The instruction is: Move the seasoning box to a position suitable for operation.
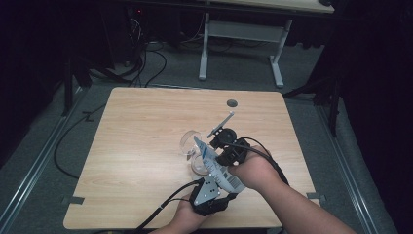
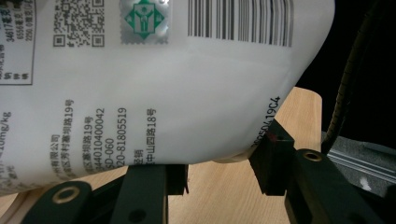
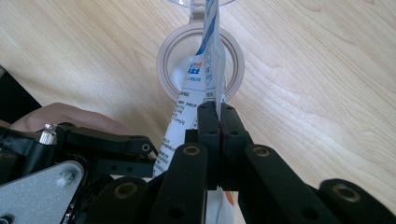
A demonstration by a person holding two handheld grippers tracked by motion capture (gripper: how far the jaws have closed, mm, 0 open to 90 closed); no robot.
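Note:
A white pouch (image 1: 214, 168) with blue print and a barcode hangs tilted over the wooden table (image 1: 136, 122), held by both grippers. My left gripper (image 1: 220, 184) grips its bulging lower end; in the left gripper view the pouch (image 2: 163, 93) sits between the spread jaws of the left gripper (image 2: 224, 170). My right gripper (image 3: 218, 116) is shut on the pouch's thin edge (image 3: 210, 70); it shows in the high view (image 1: 218, 157) beside the pouch. Under the pouch's upper end lie a pale ring (image 3: 168, 60) and a clear glass (image 1: 190, 140).
A dark round hole (image 1: 232, 103) sits in the tabletop near its far edge. Behind the table stands another table with white legs (image 1: 204, 48), and cables (image 1: 146, 68) run over the grey floor. Black cables trail from both grippers.

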